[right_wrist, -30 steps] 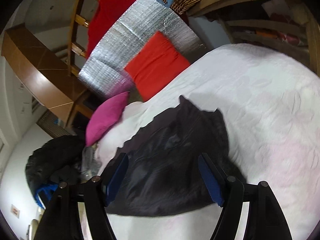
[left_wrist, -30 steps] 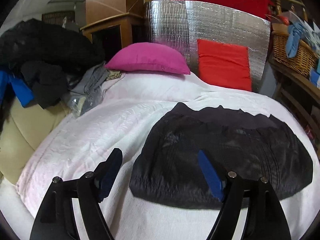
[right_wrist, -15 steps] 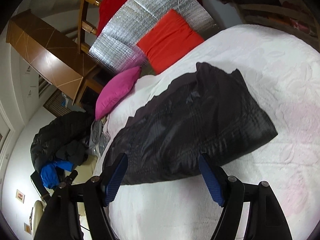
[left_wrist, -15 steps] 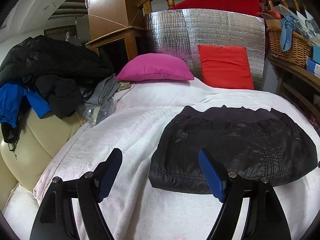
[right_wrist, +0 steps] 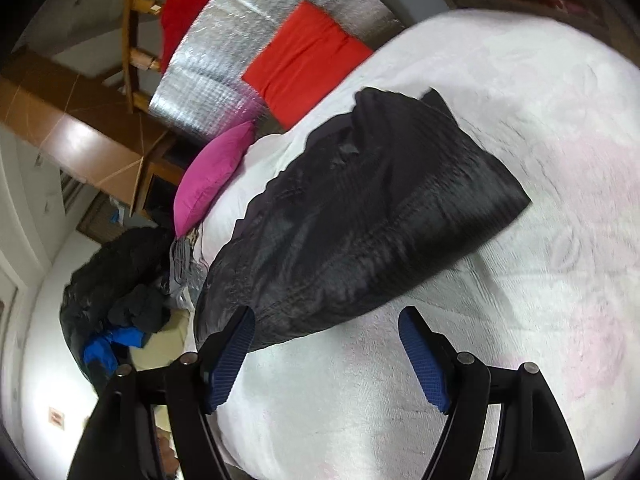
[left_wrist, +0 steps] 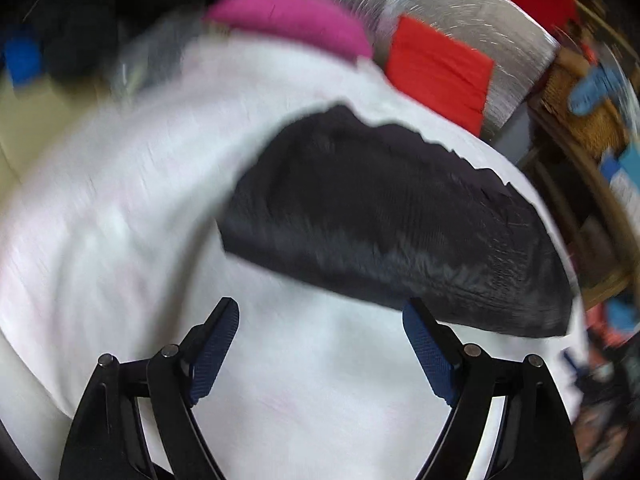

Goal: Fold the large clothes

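A black, shiny quilted jacket (right_wrist: 360, 216) lies folded into a compact slab on the white bed cover (right_wrist: 540, 240), mid-frame in both views. The left gripper (left_wrist: 320, 348) and right gripper (right_wrist: 326, 356) gape wide, both empty, near its lower edge.

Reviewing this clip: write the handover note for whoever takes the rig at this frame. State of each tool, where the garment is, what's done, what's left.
Left tool: open, holds nothing, above the white bed cover, at the near edge of the black garment.
Right tool: open, holds nothing, at the garment's near edge.
Garment: lies folded in a compact flat shape on the cover, free of both tools. Pink pillow and red cushion beyond it.
Done: at least one fold appears made.
Left: perhaps another fold or tidying; unfolded clothes pile waits at the bedside.
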